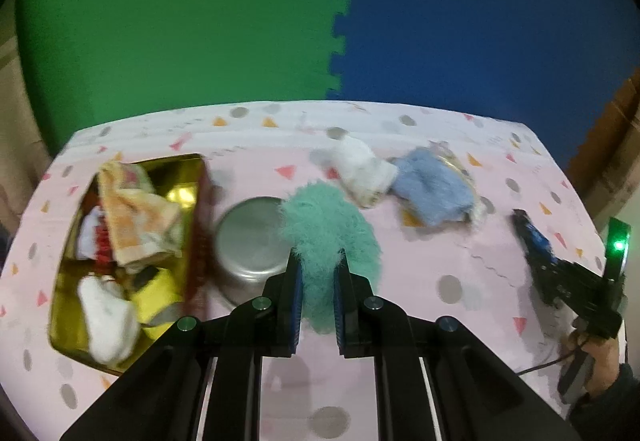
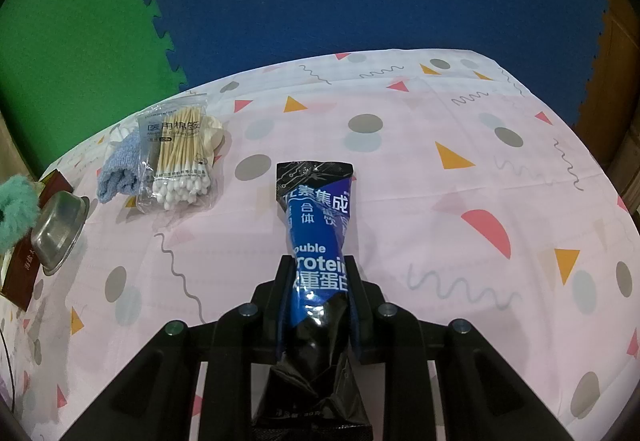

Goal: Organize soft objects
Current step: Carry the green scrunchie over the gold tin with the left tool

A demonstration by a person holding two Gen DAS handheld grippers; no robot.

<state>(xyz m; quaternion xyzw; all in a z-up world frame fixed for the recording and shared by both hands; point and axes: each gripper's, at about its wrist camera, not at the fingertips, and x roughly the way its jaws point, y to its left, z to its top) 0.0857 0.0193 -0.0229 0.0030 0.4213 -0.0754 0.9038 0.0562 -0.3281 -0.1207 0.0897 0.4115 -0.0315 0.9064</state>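
Left gripper point(image 1: 317, 273) clamps teal fluffy item point(image 1: 330, 237); only its view shows the gold tin point(image 1: 176, 171). Right gripper point(image 2: 319, 277) grips blue pouch point(image 2: 316, 225).

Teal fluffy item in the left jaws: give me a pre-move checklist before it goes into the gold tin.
1. Grip: left gripper is shut on the teal fluffy item, which hangs forward of the jaws. Ok.
2. Room in the gold tin: already holds the orange towel and white socks, with bare floor at the far end. Ok.
3. Path: the steel bowl lies upside down between the item and the tin. Not ok; lift over it.
4. Right gripper is shut on the protein pouch, well off to the side. Ok.
5. Full shape of the item: cannot tell.
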